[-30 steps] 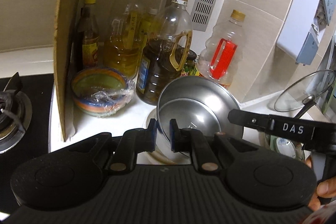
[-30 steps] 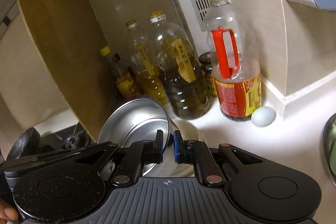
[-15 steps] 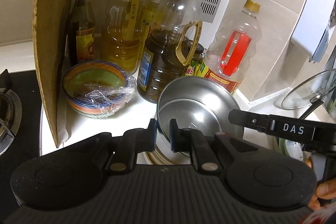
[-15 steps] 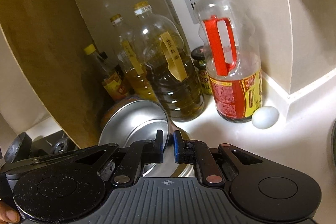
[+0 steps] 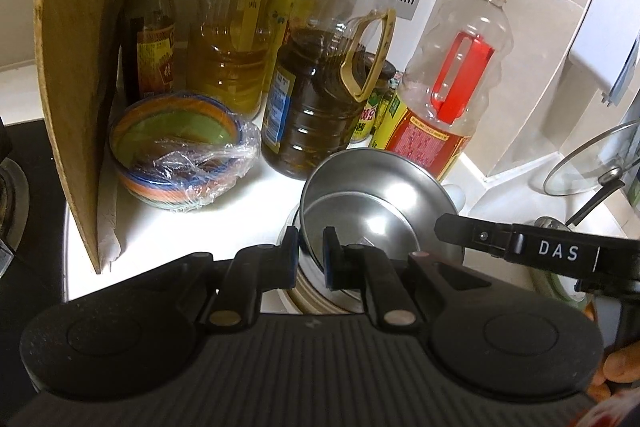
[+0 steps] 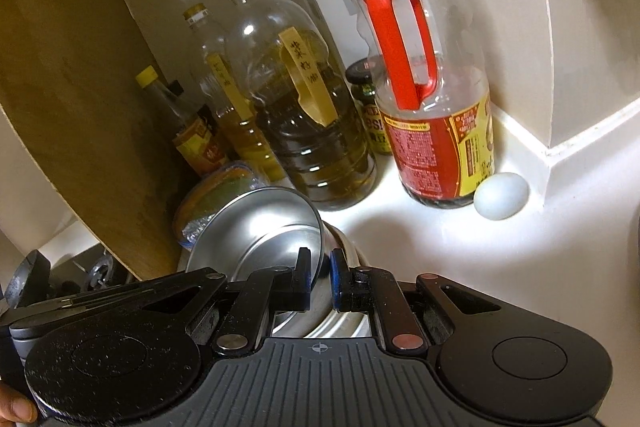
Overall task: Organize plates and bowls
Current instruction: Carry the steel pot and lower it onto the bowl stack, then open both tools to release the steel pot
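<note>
Your white tabletop runs into a tiled corner behind a cardboard sheet. You have five bottles, one wrapped bowl, one egg. Your left gripper and right gripper each clamp the steel bowl, tilted over stacked plates.

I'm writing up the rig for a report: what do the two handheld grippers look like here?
Both are matte black plastic. Each has a ribbed grey-black body, two round discs at the sides, and linkage arms with silver and copper-coloured pivot pins. The left gripper and right gripper have blue pads on their jaws. The right one's side bears white "DAS" lettering. No cables show.
</note>
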A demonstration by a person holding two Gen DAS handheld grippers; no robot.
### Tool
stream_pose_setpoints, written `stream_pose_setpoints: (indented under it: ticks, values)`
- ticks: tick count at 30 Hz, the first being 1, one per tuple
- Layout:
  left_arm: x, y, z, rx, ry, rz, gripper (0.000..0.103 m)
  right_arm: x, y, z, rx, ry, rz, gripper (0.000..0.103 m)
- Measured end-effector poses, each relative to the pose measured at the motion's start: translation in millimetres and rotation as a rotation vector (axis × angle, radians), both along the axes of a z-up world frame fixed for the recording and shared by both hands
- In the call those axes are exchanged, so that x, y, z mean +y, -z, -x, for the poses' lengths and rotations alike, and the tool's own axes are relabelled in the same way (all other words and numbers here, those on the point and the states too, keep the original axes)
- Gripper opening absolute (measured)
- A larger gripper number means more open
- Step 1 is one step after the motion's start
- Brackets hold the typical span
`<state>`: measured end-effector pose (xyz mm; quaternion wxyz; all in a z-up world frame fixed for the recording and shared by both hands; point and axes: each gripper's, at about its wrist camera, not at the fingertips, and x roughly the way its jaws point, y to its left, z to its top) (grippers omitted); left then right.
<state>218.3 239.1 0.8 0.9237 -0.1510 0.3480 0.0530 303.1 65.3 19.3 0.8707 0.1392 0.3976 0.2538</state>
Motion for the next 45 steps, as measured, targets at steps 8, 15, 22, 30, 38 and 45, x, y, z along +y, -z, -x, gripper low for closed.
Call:
stream_pose_setpoints:
  ticks: [8, 15, 22, 30, 38, 45]
  values:
    - [-1.3, 6.2, -4.4, 0.011, 0.002, -0.009, 0.010, -1.3, 7.6, -4.4, 0.023, -0.004, 0.003, 0.010]
    - [1.5, 7.8, -5.7, 0.017, -0.005, -0.009, 0.010, -4.2, 8.5, -6.9, 0.035, -0.004, -0.016, 0.010]
    - [3.9, 11.4, -5.5, 0.029, -0.017, -0.003, 0.011, -7.4, 12.6, -11.2, 0.058, 0.012, -0.022, 0.010]
    - [3.4, 18.9, -10.2, 0.054, -0.024, 0.014, 0.013, -9.8, 19.5, -15.6, 0.087, 0.023, -0.053, 0.010]
    - [2.8, 22.1, -14.5, 0.061, -0.026, 0.019, 0.013, -12.4, 22.0, -16.8, 0.113, 0.049, -0.085, 0.011]
    - [2.3, 24.3, -17.7, 0.072, -0.028, 0.023, 0.014, -5.8, 23.1, -16.4, 0.103, 0.070, -0.033, 0.028]
